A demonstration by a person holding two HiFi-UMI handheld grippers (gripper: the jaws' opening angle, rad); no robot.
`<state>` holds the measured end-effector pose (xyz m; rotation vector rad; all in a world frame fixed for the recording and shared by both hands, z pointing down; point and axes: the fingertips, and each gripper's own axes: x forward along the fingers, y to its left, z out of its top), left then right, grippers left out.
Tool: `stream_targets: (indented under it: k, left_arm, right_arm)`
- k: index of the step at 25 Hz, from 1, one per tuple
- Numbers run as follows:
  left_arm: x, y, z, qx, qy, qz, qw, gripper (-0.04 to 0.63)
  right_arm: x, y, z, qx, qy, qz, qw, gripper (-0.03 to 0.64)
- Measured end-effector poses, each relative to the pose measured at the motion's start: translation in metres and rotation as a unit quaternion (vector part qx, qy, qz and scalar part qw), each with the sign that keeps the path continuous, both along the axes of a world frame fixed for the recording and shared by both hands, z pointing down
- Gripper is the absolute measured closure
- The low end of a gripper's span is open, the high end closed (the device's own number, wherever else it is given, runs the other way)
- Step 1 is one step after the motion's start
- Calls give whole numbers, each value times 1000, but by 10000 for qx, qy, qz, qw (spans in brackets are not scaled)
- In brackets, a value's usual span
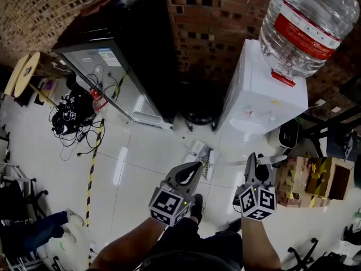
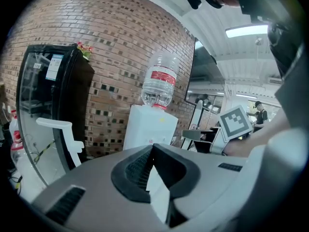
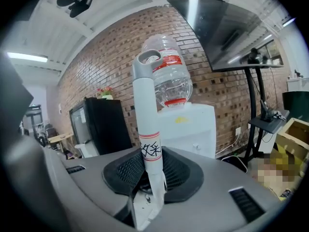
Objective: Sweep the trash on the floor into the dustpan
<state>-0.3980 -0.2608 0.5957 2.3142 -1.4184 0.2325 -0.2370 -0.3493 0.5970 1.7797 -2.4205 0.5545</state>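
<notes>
In the head view my two grippers hang low over the white tiled floor (image 1: 141, 151). My left gripper (image 1: 192, 171) is shut on a thin white flat piece (image 2: 159, 192), which continues as a white part (image 1: 205, 162) just ahead of the jaws; whether this is the dustpan I cannot tell. My right gripper (image 1: 252, 164) is shut on a white handle (image 3: 147, 110) with a grey loop end (image 3: 147, 59) and a label; the handle stands upright between the jaws (image 3: 147, 166). A small white scrap-like thing (image 1: 197, 147) lies on the floor by the dispenser base.
A white water dispenser (image 1: 265, 89) with a big bottle (image 1: 307, 21) stands straight ahead, a black glass-door fridge (image 1: 124, 44) to its left. Cables (image 1: 70, 114) and yellow-black tape (image 1: 93, 162) lie at left. Cardboard boxes (image 1: 316, 179) sit at right.
</notes>
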Motion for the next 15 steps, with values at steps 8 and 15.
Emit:
stream_targets:
  k: [8,15]
  left_arm:
    - [68,-11,-44,369,183,639,9971,586]
    - [122,-6,-105,778,181,888,9928,587]
  right_arm:
    - [86,44,-74,392,-54,258,9989,514]
    - [151,90,-157,954,183,55,9953,515]
